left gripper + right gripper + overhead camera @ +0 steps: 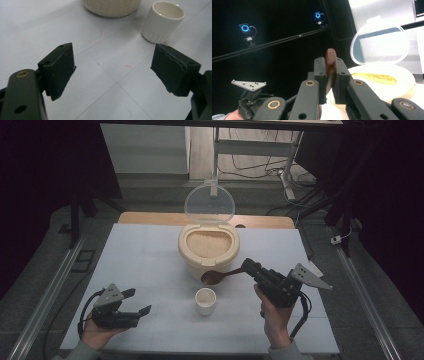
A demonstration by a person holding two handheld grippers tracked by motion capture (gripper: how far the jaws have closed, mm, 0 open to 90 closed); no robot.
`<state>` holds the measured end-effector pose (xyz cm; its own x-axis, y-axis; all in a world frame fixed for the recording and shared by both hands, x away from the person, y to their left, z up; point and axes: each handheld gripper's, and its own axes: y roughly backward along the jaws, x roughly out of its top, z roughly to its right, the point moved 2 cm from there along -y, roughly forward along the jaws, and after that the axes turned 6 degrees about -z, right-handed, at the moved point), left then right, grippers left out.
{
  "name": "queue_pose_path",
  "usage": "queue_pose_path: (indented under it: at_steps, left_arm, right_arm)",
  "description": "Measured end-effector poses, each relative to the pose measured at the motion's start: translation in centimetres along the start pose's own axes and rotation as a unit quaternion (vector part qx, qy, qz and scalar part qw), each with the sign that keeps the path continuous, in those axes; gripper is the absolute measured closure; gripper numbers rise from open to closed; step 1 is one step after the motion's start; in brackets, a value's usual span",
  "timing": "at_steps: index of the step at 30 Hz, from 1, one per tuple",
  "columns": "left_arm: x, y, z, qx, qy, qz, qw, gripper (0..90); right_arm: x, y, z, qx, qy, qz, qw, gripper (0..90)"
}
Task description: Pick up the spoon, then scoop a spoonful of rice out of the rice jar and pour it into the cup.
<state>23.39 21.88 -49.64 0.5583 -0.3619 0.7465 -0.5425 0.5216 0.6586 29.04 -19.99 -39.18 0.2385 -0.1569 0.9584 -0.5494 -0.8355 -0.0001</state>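
Note:
A cream container (208,251) full of pale grain stands at the middle of the table, its clear lid (209,203) hinged upright behind it. A small white cup (205,300) stands empty just in front of it. My right gripper (247,266) is shut on the handle of a brown wooden spoon (214,277); the spoon's bowl hangs against the container's front, above the cup. In the right gripper view the spoon (330,58) stands edge-on between the pads. My left gripper (140,301) sits low at the front left, open and empty, with the cup (163,22) ahead to its right.
The white table top (140,250) has bare room on both sides of the container. A wooden edge (150,217) runs behind it. Metal rails (50,290) flank the table on the floor, and a desk frame with cables (260,165) stands beyond.

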Motion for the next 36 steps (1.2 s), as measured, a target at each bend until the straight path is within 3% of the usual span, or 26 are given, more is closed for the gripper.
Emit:
queue_pose_path:
  at_steps: [14, 24, 27, 36]
  left_arm:
    - [-0.6, -0.7, -0.2, 0.000, 0.001, -0.017, 0.9998, 17.3]
    - [-0.7, -0.9, -0.2, -0.002, 0.002, -0.023, 0.9997, 16.9]
    - [-0.7, -1.0, -0.2, -0.003, 0.002, -0.025, 0.9997, 17.0]
    - [-0.7, -1.2, 0.0, -0.006, -0.003, -0.031, 0.9995, 16.7]
  right_arm:
    - [1.2, -0.2, 0.4, -0.011, 0.004, 0.013, 0.9998, 83.4]
    - [3.4, -1.2, 1.9, -0.046, 0.005, 0.021, 0.9987, 83.4]
    - [4.1, -2.0, 2.6, -0.068, 0.007, 0.020, 0.9975, 83.4]
    - [5.1, -3.1, 4.1, -0.098, 0.001, 0.019, 0.9950, 83.4]
